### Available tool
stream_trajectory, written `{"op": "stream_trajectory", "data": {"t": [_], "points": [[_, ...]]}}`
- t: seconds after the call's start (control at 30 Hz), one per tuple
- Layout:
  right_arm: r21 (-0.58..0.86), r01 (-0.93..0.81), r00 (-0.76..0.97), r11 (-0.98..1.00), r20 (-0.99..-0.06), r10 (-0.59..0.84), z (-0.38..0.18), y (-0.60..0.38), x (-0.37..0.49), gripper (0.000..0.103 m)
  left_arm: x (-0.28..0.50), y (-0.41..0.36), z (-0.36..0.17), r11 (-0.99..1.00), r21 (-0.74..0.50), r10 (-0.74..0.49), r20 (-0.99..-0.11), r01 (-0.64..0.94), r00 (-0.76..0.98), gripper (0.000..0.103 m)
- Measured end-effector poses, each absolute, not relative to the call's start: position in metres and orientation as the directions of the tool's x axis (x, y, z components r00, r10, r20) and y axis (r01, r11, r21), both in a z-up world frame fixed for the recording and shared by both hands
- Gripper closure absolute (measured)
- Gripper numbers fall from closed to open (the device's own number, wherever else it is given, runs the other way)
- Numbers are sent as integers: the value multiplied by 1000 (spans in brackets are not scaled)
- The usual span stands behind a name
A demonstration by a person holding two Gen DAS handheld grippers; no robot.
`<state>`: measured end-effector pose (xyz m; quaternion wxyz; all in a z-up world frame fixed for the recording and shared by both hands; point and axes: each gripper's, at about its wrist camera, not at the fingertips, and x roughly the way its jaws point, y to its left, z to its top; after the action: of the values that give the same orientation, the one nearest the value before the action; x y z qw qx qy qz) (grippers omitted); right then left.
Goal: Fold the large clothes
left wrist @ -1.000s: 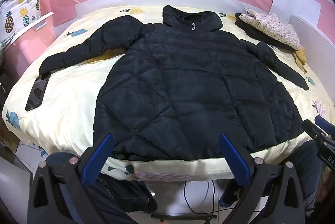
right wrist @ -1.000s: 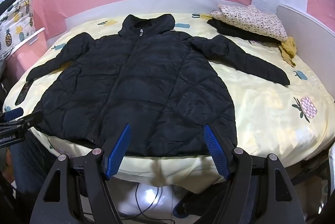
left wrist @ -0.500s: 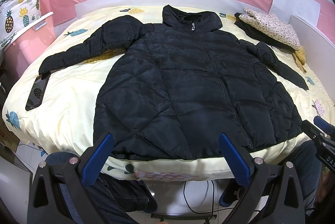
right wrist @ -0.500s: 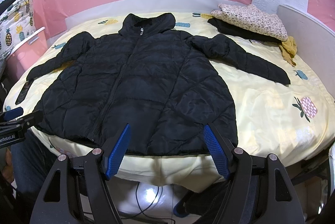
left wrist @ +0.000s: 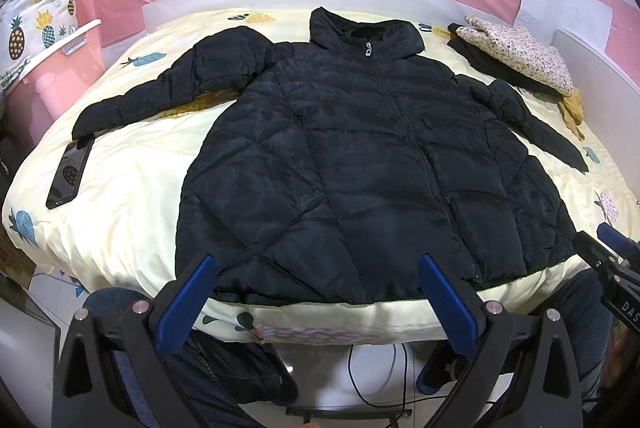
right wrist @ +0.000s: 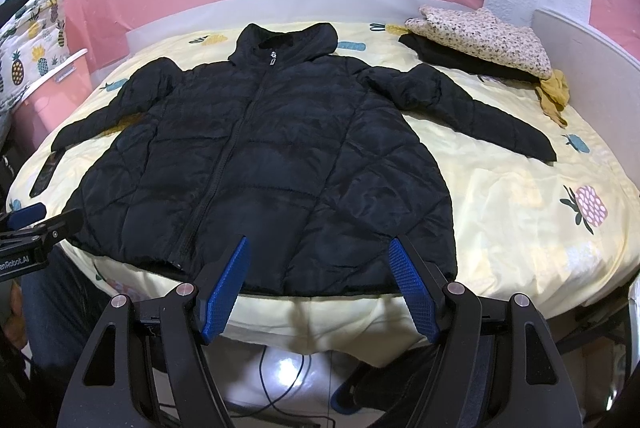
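1. A wide bed under a pale yellow quilt printed with pineapples (left wrist: pixel 132 188) fills most of both views, with a pink wall behind it.
2. A black quilted puffer jacket with a hood (left wrist: pixel 360 164) lies face up and zipped across the middle of the bed, hood toward the wall, both sleeves spread outward, and its hem at the near edge of the bed (the same jacket appears at (right wrist: pixel 272 156) in the right wrist view).
3. A stack of folded clothes, floral cream fabric over a black garment (right wrist: pixel 480 40), sits at the far right corner of the bed, well apart from the jacket body, with a crumpled mustard cloth (right wrist: pixel 554 96) just beside it.
4. The left gripper (left wrist: pixel 318 292) hovers just short of the jacket hem, its blue-padded fingers spread wide and holding nothing.
5. The right gripper (right wrist: pixel 320 288) hangs likewise before the hem, jaws wide apart and empty.
6. A black smartphone (left wrist: pixel 70 172) lies flat on the quilt near the cuff of the jacket's left-hand sleeve.
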<state>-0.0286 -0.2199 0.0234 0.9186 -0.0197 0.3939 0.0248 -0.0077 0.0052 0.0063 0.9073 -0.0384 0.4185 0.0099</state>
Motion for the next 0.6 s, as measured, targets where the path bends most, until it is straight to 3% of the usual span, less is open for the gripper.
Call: {"op": "stream_trajectory", "data": {"t": [0.6], "points": [[-18,-64,686,998,-727,31,22,-218,-28,31,-7,0,3,997,-62,-15,-765,-51,643,2]]}}
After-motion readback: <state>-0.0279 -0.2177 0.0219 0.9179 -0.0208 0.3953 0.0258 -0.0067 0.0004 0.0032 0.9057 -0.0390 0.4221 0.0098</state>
